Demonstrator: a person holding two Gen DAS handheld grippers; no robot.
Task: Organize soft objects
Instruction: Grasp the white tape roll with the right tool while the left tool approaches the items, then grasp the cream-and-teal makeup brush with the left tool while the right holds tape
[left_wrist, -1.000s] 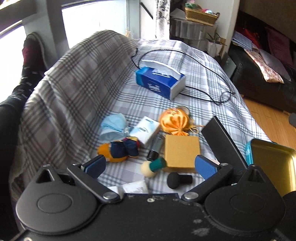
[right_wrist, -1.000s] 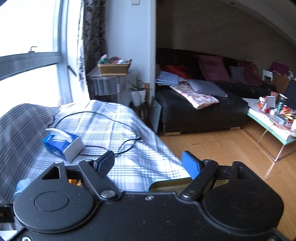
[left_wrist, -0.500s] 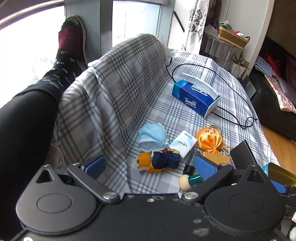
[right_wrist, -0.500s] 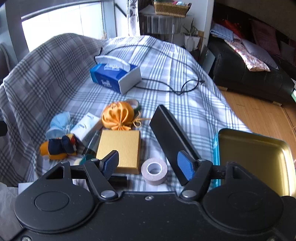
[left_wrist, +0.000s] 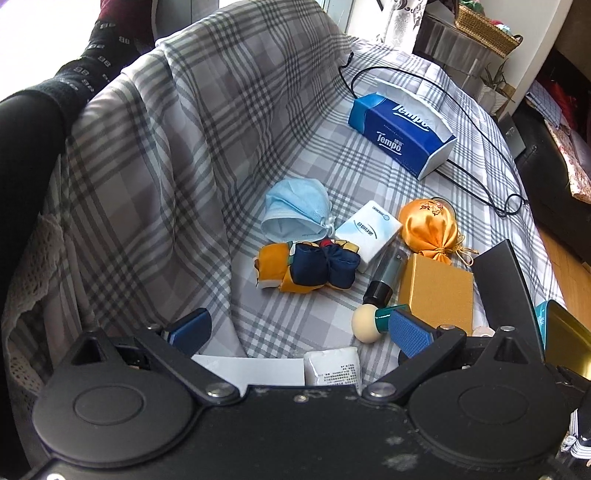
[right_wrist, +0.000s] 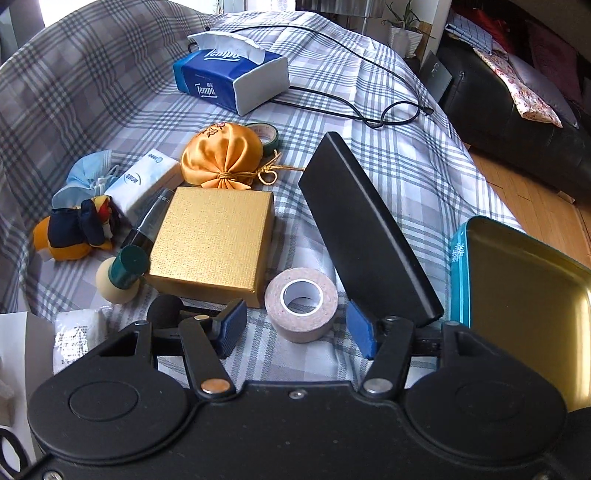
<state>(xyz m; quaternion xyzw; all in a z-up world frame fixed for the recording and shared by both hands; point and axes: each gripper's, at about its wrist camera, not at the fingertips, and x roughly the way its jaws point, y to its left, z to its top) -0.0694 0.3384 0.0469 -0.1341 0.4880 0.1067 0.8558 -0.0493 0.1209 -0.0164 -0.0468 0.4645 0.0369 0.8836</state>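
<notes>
Soft things cluster on the grey plaid bedcover (left_wrist: 229, 122): a crumpled light-blue face mask (left_wrist: 295, 210), an orange-and-navy knotted cloth bundle (left_wrist: 306, 267) just in front of it, and a shiny orange satin drawstring pouch (right_wrist: 221, 157) further right, with a white pocket tissue pack (left_wrist: 367, 230) between mask and pouch. My left gripper (left_wrist: 299, 328) hangs over the bed's near edge, its 2 blue pads spread wide and holding nothing; the bundle lies ahead of it, untouched. My right gripper (right_wrist: 295, 332) is likewise parted and empty, its pads flanking a beige roll of tape (right_wrist: 301, 302) without touching it. Just beyond the roll sits a square gold cardboard box (right_wrist: 212, 242), touching the pouch's tied end. A long black flat case (right_wrist: 365, 236) slants to the right of the box, and an open teal tin with a gold interior (right_wrist: 517, 288) stands at the bed's right edge. A blue Tempo tissue box (right_wrist: 229, 79) rests farther back, beside a black cable (right_wrist: 354, 110).
</notes>
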